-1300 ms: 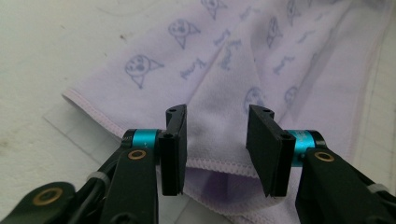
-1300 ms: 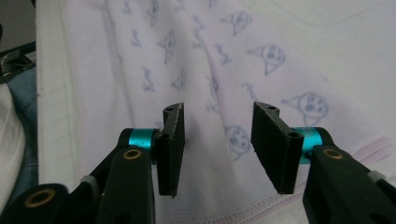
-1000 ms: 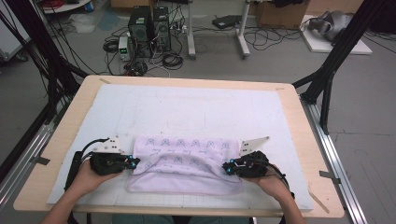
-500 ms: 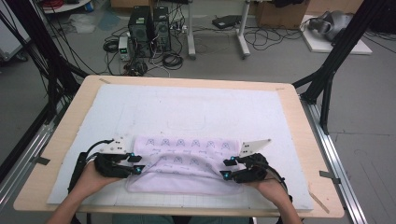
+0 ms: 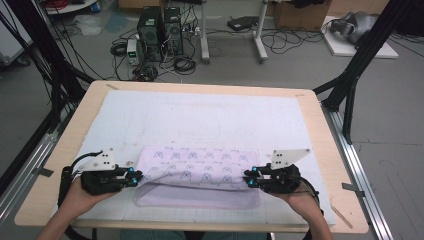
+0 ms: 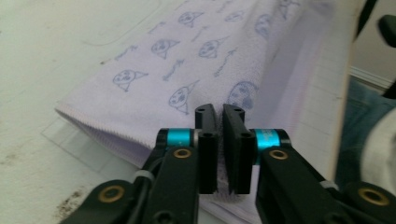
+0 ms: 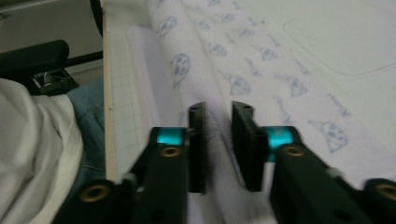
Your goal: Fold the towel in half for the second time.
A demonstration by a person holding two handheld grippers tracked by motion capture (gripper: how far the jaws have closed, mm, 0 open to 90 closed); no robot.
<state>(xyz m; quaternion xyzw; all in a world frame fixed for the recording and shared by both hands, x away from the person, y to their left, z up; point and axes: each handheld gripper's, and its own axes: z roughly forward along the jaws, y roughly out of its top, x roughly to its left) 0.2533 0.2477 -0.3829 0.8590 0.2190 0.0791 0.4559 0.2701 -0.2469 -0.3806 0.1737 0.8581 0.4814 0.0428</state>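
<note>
A lilac towel (image 5: pixel 200 170) printed with small faces lies folded near the table's front edge, its upper layer raised a little over the lower one. My left gripper (image 5: pixel 137 176) holds the towel's left end. In the left gripper view, that gripper (image 6: pixel 219 112) is shut on the edge of the towel (image 6: pixel 187 70). My right gripper (image 5: pixel 248 179) is at the towel's right end. The right gripper view shows that gripper (image 7: pixel 218 108) with its jaws apart and a blurred ridge of the towel (image 7: pixel 243 60) between them.
A white gridded mat (image 5: pixel 200 115) covers the wooden table (image 5: pixel 200 86). The person's jeans (image 7: pixel 88 107) show past the front edge. Computer towers (image 5: pixel 160 25), cables and black frame legs stand on the floor beyond the table.
Both grippers have shifted only slightly at the towel's ends, dipping toward the front edge and back. The towel stays folded in the same place.
</note>
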